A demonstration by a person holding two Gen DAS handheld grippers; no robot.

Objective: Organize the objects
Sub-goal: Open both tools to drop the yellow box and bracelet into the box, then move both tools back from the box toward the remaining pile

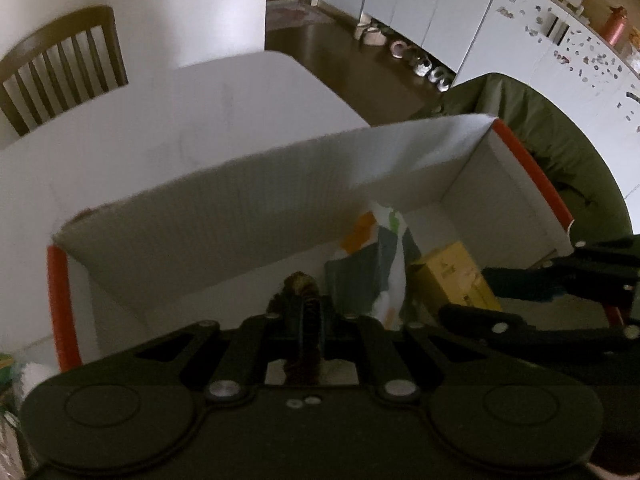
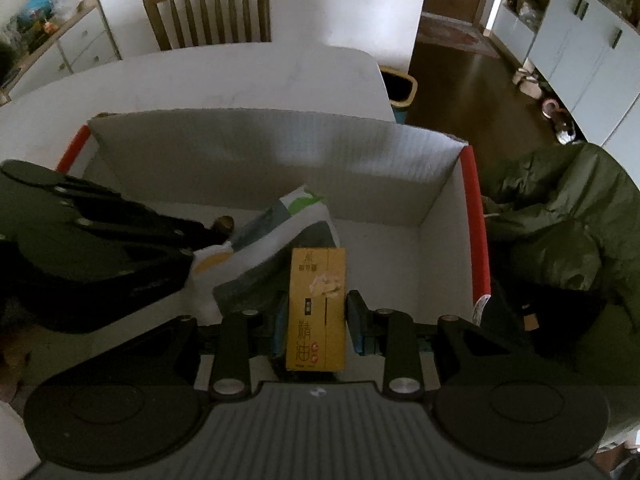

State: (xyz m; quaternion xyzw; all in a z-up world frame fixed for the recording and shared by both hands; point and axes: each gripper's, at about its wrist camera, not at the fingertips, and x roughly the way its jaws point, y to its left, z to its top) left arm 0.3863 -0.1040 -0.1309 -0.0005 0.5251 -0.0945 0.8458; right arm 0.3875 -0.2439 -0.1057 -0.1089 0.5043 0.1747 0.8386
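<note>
Right gripper point(image 2: 313, 320) grasping yellow box point(image 2: 316, 308) inside white carton point(image 2: 260, 148). Left gripper point(image 1: 305, 312) clenched on brown furry item point(image 1: 298, 282), patterned bag point(image 2: 280, 232) at its 2 o'clock.

Left gripper point(image 1: 306, 300) low at centre frame in its own view, fingers closed tight on a dark furry item; in the right wrist view, reaching in from the left edge. Right gripper point(image 2: 316, 316) low at centre frame, blue-padded fingers point(image 2: 357, 320) flanking a yellow box, contact unclear.
</note>
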